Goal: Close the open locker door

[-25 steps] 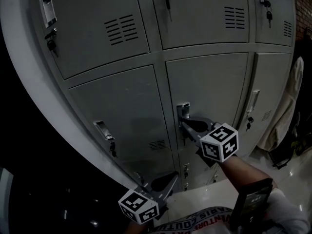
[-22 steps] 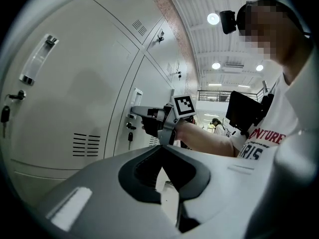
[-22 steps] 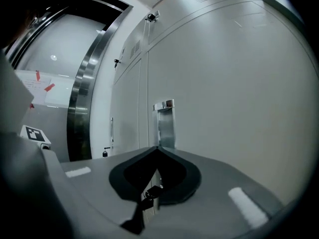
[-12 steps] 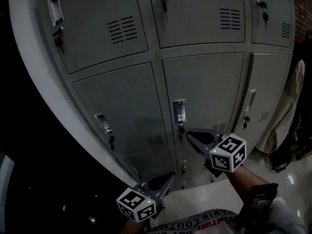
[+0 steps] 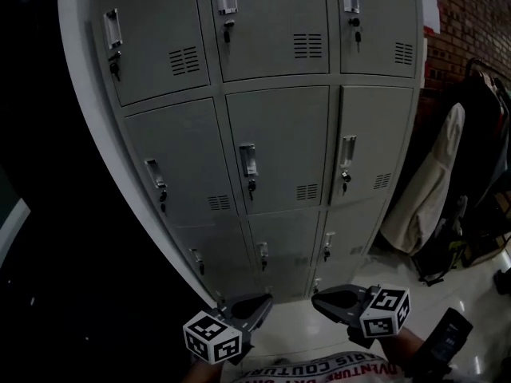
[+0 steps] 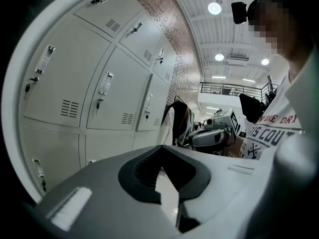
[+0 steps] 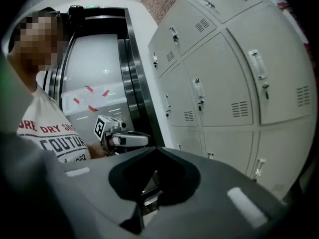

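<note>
Just backed my right gripper (image 5: 318, 299) off the middle locker door (image 5: 281, 134). It looks flush now, so I'd call it done. Left gripper (image 5: 263, 302) and right are both pinched together, empty.

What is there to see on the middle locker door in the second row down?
The middle locker door is a pale grey panel, metal by its look, upright and shut flush with its neighbours. A silvery handle sits near its left edge, a key hanging beneath, and vent slots at lower right. Nothing touches it; the left hand-held gripper and right hand-held gripper hang below.
</note>
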Demonstrator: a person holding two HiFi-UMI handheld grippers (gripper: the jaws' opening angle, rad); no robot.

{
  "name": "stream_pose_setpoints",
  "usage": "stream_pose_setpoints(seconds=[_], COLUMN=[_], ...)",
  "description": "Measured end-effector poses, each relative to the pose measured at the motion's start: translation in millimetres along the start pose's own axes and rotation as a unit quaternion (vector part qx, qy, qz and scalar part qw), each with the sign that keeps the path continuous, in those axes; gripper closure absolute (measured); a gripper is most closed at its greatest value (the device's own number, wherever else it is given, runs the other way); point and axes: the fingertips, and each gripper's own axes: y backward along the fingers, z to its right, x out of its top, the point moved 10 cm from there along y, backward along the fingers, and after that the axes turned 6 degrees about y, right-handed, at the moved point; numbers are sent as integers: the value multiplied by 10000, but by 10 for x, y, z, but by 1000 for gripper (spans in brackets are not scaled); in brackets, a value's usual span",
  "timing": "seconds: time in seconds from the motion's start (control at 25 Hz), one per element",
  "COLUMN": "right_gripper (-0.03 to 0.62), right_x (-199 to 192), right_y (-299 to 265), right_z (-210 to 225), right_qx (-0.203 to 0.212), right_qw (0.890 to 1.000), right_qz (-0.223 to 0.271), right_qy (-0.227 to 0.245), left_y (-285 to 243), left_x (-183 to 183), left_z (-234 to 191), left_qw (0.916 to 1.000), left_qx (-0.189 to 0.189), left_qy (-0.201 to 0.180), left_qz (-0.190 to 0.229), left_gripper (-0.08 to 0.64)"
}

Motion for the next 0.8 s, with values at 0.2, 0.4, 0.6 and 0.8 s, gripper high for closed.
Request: stream_pose_setpoints(seconds=[0.2,0.4,0.6,0.8], right_gripper=[600,600,600,600], right_x=[-451,-668,-750,-831], right_y=[997,1616,1912,2038], right_z=[-726,-1370,-1822,-2120], right_qx=[-17,44,170,262], right_qw=[9991,9994,9985,9984], right_qz=[187,288,509,505], right_qy=[-367,-192,-65,25], left_y=[89,359,669,854], left_x=[-548,-833,-909,-955], left_z=[1127,2042,2542,2854], left_qw=[9996,9997,9998,9994], left_qx=[-127,-220,-66,-2], left_qy=[-72,-66,-185,-283], left_qz=[-242,64,100,194], left_gripper=[557,557,557,557])
